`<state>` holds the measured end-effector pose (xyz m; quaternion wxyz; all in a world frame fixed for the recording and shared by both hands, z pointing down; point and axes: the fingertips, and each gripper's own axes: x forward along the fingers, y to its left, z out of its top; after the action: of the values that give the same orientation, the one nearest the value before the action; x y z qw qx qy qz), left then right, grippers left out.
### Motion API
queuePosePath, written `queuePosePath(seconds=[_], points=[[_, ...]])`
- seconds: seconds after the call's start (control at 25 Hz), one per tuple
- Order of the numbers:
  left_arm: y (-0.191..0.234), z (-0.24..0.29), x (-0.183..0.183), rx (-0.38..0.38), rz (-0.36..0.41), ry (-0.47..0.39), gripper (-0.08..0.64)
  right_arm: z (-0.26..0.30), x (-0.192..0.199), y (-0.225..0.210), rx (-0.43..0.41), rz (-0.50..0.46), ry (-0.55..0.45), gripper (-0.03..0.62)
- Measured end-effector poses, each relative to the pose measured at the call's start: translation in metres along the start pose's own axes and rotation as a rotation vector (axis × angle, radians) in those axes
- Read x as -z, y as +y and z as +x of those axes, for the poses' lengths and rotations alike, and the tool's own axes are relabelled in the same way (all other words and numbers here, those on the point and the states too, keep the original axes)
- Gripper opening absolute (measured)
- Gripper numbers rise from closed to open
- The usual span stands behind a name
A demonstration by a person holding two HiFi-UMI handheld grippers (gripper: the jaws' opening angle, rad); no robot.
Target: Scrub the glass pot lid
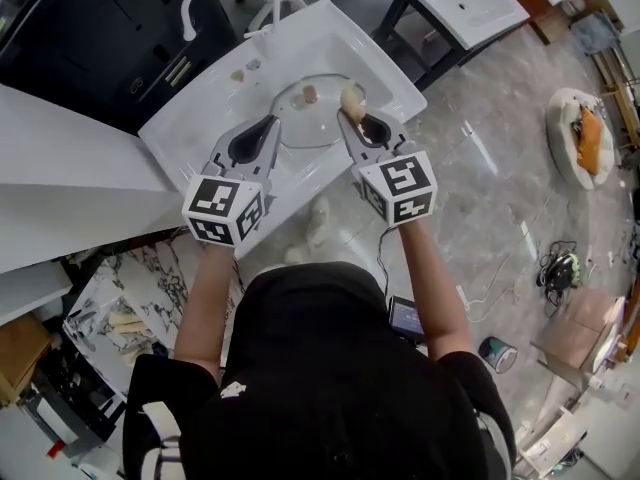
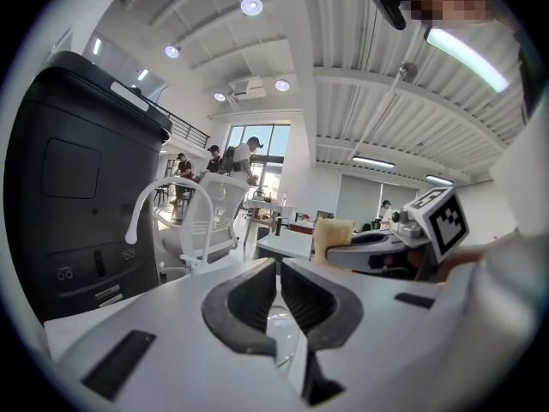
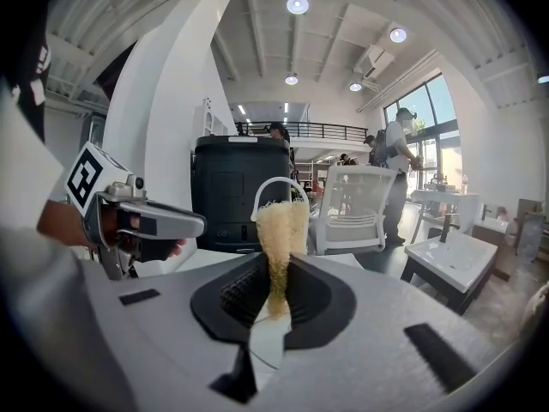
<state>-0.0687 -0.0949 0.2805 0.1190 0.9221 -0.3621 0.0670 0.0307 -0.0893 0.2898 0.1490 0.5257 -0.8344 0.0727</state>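
The setting is a large open room with a grey marbled floor (image 1: 500, 168), people standing far off by tall windows, and a black cabinet (image 1: 90, 38) just behind the work spot. In front of the person is a white sink (image 1: 170, 128) with an arched white faucet (image 1: 190, 8). Its basin is smooth, hard and probably wet, so glass set down there can skate or chip. The glass pot lid (image 1: 310, 128) lies in that basin, dome up, with its small knob (image 1: 311, 94) at the top and both tools meeting over it. It looks stiff, moderately heavy for its size, slick when soapy and breakable. The thin rim or the knob are the sensible places to take hold, while the clear dome should only be rubbed. The left gripper (image 2: 280, 273) reaches to the lid's near-left rim with its jaws drawn in to a narrow slit. Glass shows just under the tips, so they appear to be pinching the edge to steady it. The right gripper (image 3: 276, 269) has its jaws pressed onto a pale, fibrous sponge (image 3: 279, 230) that stands out past the tips over the lid's right side. The sponge is soft and light, and squashes where it is clamped.
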Motion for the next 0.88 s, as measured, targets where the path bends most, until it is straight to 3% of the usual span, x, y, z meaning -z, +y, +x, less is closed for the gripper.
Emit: queuePosePath(seconds=[0.88], points=[[0.034,0.103,0.059,-0.039,-0.126,0.148,0.014,0.078,0.057,-0.079,-0.147,0.028,0.167,0.021]])
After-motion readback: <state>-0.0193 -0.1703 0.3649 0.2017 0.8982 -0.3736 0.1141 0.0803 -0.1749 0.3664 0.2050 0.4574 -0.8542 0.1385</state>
